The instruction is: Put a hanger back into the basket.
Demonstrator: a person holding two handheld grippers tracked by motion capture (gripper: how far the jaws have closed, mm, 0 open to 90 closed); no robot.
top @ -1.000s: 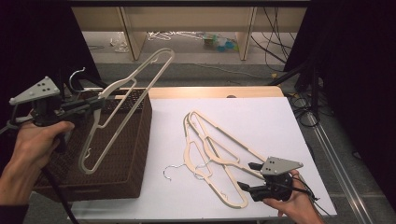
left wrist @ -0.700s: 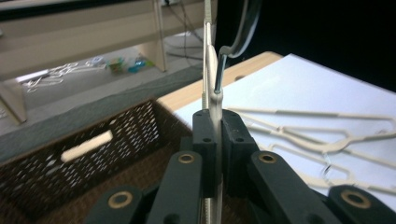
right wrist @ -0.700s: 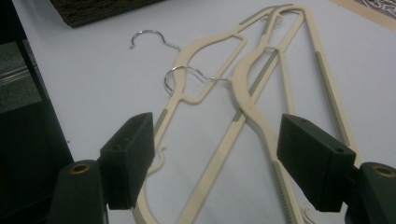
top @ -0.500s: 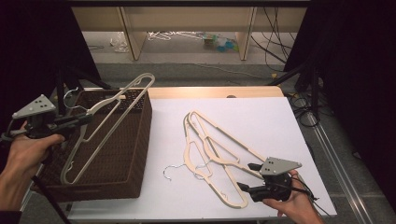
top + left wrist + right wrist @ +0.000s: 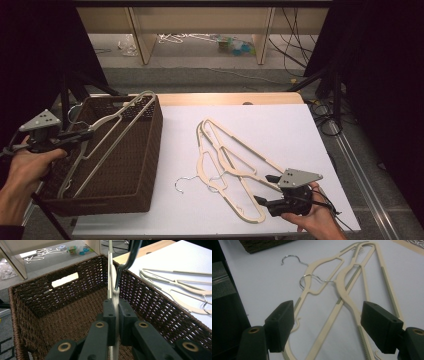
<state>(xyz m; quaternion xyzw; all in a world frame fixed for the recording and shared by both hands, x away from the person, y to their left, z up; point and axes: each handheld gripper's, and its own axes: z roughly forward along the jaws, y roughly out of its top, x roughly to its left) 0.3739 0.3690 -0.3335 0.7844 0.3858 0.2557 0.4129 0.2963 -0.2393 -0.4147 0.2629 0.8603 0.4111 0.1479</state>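
From the high view, I see my left gripper over the near left part of a dark brown woven wicker basket, its jaws clamped on a cream plastic clothes hanger. That hanger slants away from the gripper, one end up over the basket's far rim and the other dipping down inside the basket below the gripper. My right gripper rests low on the white tabletop, well apart from the basket, with its jaws spread and nothing pressed between them. Just ahead of it lies a loose pile of cream plastic hangers with thin metal hooks, overlapping one another flat on the table.

In the left gripper view, the two black pads meet tightly on the thin edge of the cream hanger, which rises straight up from the gripper. Its dark metal hook curves away above. The basket opens beneath and beyond the jaws, and the other hangers lie off to the right on the white surface.

In the right gripper view, my jaws stand wide, one pad at each side of the gripper's centre line. The hanger pile lies directly between and ahead of them on the tabletop, untouched as far as I can tell. Two silver hooks curl just beyond the left pad.
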